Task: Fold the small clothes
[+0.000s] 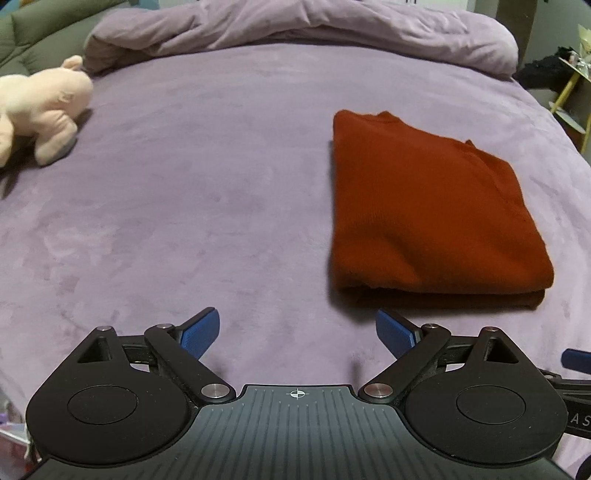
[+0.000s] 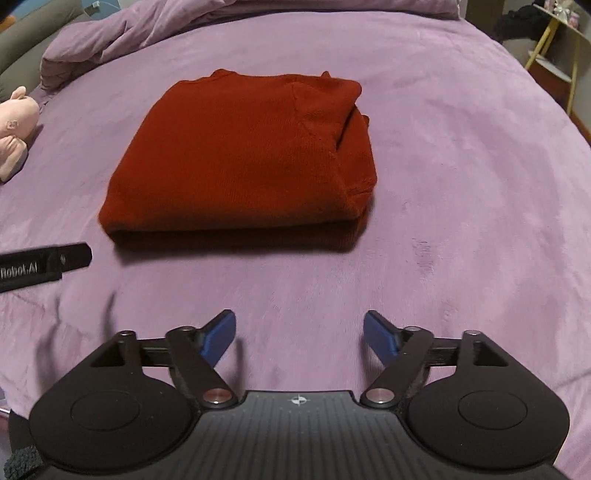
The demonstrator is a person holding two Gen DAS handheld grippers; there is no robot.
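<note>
A rust-red garment [image 1: 428, 214] lies folded into a thick rectangle on the purple bed cover; it also shows in the right wrist view [image 2: 243, 162]. My left gripper [image 1: 297, 330] is open and empty, hovering over the cover just in front and to the left of the garment. My right gripper [image 2: 299, 332] is open and empty, a short way in front of the garment's near edge. Part of the left gripper's body [image 2: 40, 266] shows at the left edge of the right wrist view.
A pink plush toy [image 1: 40, 110] lies on the bed at the far left, seen also in the right wrist view [image 2: 14, 129]. A rolled purple duvet [image 1: 295, 29] runs along the back. A yellow-legged shelf [image 2: 554, 55] stands beyond the bed's right edge.
</note>
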